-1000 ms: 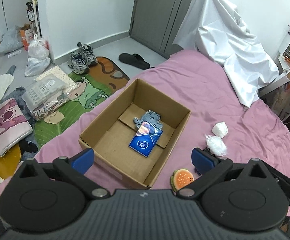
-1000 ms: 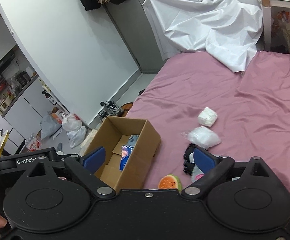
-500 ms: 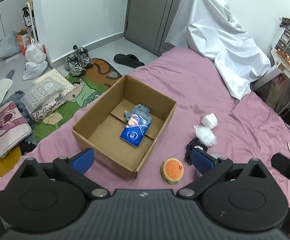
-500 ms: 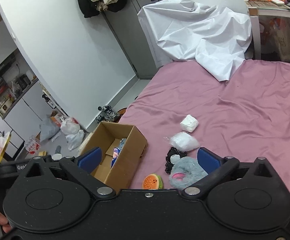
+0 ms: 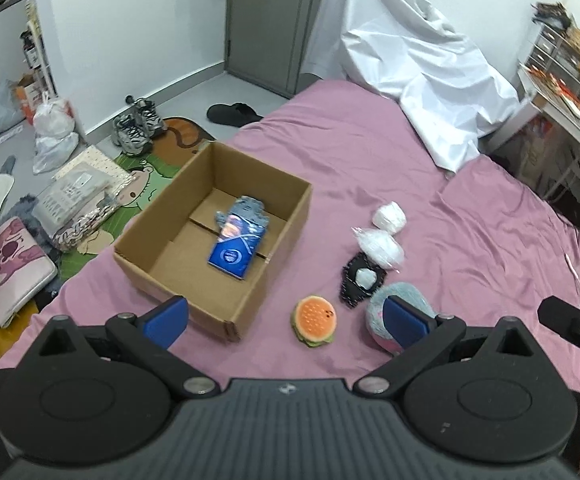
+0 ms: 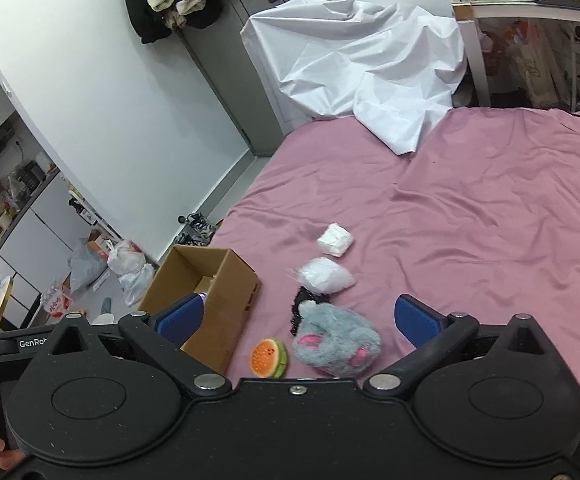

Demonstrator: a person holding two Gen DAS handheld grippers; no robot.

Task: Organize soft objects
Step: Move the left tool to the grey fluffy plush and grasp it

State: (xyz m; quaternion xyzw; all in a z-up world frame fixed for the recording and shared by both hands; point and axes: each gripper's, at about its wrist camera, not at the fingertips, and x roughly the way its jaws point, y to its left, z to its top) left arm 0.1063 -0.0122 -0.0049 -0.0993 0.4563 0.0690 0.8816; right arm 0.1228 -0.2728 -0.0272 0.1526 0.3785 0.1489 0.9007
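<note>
Left wrist view: five soft objects lie on the pink bed (image 5: 369, 152) beside one cardboard box (image 5: 214, 240) holding two items. Left hand-held gripper (image 5: 286, 318) and right hand-held gripper (image 6: 297, 320) gape, empty; the grey plush (image 5: 405, 300) is partly hidden.

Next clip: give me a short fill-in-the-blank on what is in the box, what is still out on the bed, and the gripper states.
1. The blue packet lies inside the ____ box.
2. The burger toy rests on the ____ bedsheet.
3. The grey plush lies ____ the box.
4. The left gripper and right gripper are both ____ and hold nothing.

Missing words: cardboard; pink; outside; open
</note>
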